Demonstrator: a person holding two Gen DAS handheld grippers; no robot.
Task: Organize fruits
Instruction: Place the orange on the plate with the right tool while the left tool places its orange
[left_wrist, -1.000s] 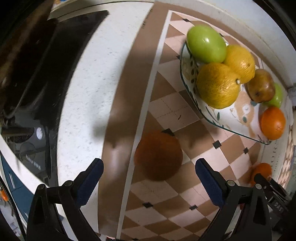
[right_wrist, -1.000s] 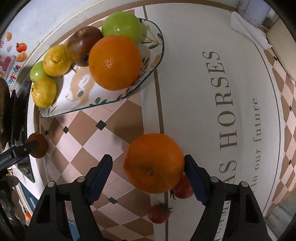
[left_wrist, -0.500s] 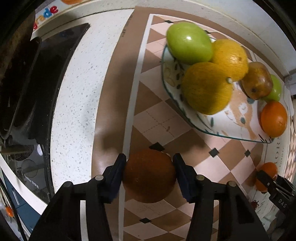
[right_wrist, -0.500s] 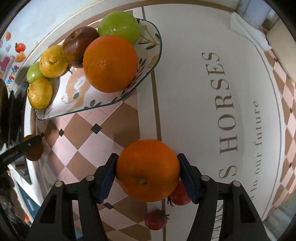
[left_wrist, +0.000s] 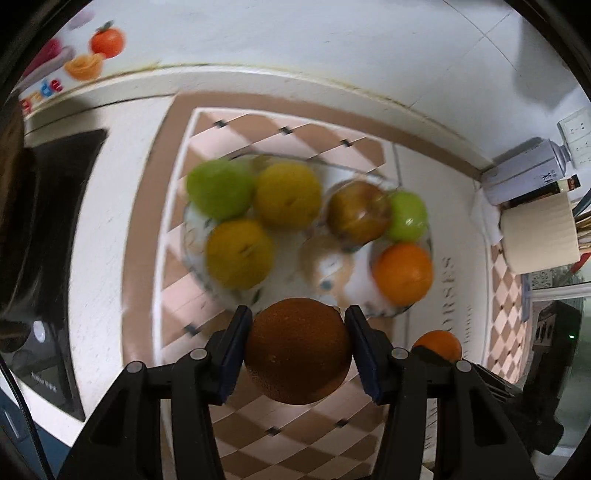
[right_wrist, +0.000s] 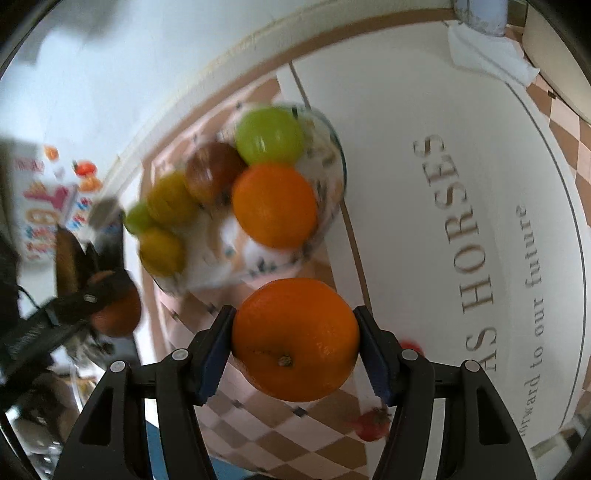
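My left gripper is shut on a dark brown round fruit, held above the checkered mat just in front of the patterned plate. My right gripper is shut on a large orange, also lifted, near the plate edge. The plate holds two green apples, two yellow citrus fruits, a reddish-brown apple and an orange. In the right wrist view the left gripper and its brown fruit show at the left.
Two small red fruits lie on the mat under the right gripper. A black stove top lies left of the mat. A paper roll and a bottle stand at the back right by the wall.
Both grippers closed on their fruits, the left on the brown one and the right on the orange, and lifted them off the mat. Both views now tilt up toward the plate and wall.
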